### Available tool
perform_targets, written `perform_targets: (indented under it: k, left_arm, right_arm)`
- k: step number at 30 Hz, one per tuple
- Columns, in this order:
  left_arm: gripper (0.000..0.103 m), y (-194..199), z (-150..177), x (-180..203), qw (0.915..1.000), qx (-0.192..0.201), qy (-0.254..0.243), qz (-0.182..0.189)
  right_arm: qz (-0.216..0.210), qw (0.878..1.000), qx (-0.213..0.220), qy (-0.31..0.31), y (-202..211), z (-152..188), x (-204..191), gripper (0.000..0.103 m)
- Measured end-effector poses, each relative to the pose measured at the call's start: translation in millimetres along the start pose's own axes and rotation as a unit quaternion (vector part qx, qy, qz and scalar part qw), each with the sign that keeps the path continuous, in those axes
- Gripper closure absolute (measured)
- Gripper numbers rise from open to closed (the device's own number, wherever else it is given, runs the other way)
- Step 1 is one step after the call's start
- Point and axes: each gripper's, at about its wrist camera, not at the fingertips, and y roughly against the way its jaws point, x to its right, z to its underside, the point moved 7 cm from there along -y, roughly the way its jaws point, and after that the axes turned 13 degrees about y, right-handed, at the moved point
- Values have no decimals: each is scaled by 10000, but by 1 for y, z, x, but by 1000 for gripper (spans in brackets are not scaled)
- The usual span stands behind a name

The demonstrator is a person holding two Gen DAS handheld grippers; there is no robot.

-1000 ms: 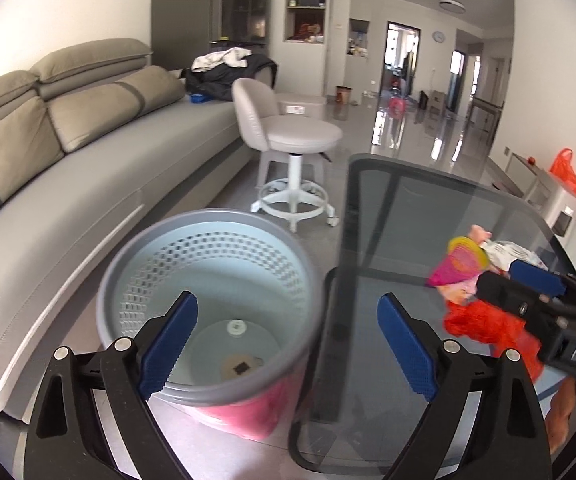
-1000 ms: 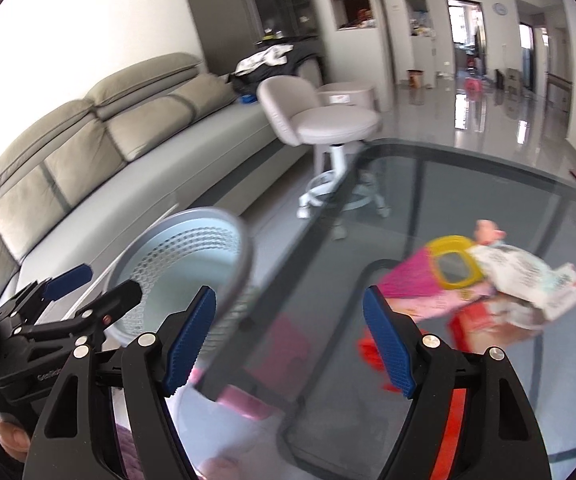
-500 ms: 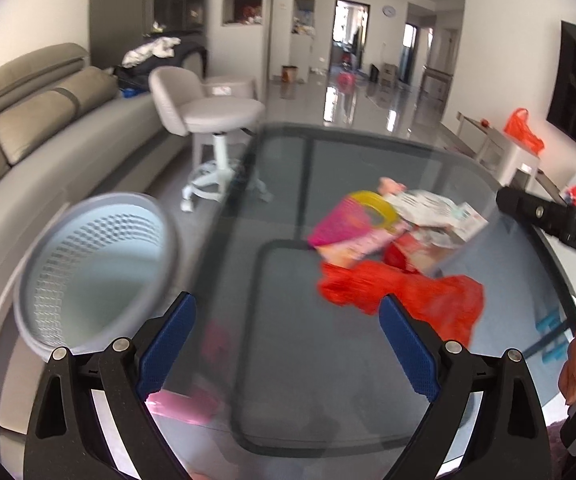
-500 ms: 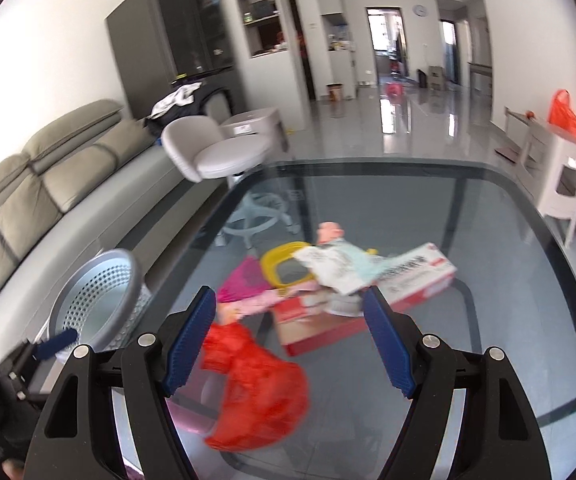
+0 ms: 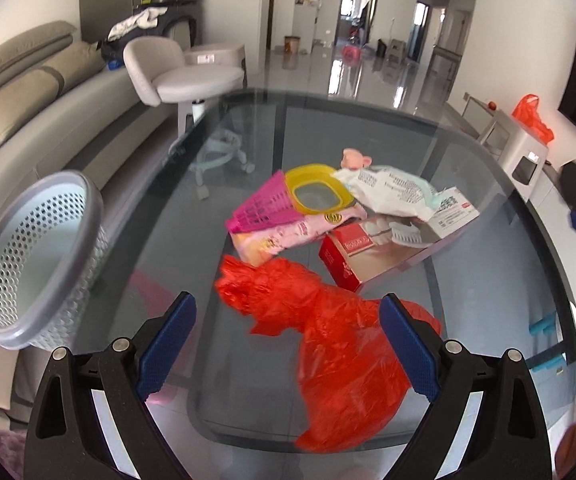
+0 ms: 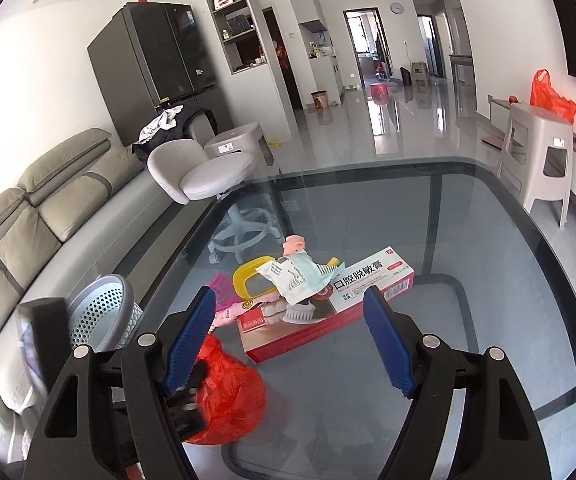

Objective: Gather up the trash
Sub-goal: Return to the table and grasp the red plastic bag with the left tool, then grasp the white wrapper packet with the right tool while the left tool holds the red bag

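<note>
A pile of trash lies on the glass table [image 5: 488, 280]: a crumpled red plastic bag [image 5: 328, 340], a red toothpaste box [image 6: 328, 312], a white wrapper [image 5: 388, 192], a pink packet [image 5: 288, 236], a pink basket piece [image 5: 263, 204] and a yellow lid [image 5: 316, 196]. My left gripper [image 5: 288, 344] is open, its blue pads straddling the red bag from just above. My right gripper [image 6: 292, 340] is open and empty, higher up, above the toothpaste box. A grey perforated trash bin [image 5: 35, 256] stands on the floor left of the table; it also shows in the right wrist view [image 6: 103, 316].
A grey sofa [image 5: 19, 92] runs along the left behind the bin. A grey swivel chair [image 5: 183, 76] stands at the table's far left corner. A white stool [image 6: 540, 160] with a red bag on it stands to the right.
Both grippers swung right, away from the bin, and now face the trash pile. The left one came in over the red bag; the right one rose. Both stayed open.
</note>
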Motion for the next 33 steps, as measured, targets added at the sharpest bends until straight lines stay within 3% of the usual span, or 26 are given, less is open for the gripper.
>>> perform_targets:
  k: [10, 15, 18, 20, 27, 33]
  left_arm:
    - [16, -32, 31, -1, 9995, -163, -41, -260]
    - [49, -41, 35, 2, 9993, -263, -162, -197]
    - [77, -38, 37, 4, 9994, -225, -253, -86]
    - [87, -34, 37, 4, 9992, -197, -333, -55]
    - [91, -17, 33, -8, 9992, -120, -377, 50]
    - [91, 8, 9, -18, 9984, 153, -538, 22]
  right_arm:
    - [-105, 9999, 70, -21, 6, -3, 3, 30]
    - [-116, 9999, 77, -65, 6, -4, 5, 30]
    - [-131, 9998, 33, -111, 4, -2, 7, 30]
    - [-102, 9999, 17, -121, 2, -2, 8, 30]
    - [-82, 9997, -160, -175, -8, 5, 12, 30]
    - [-152, 9991, -365, -174, -26, 10, 9, 30]
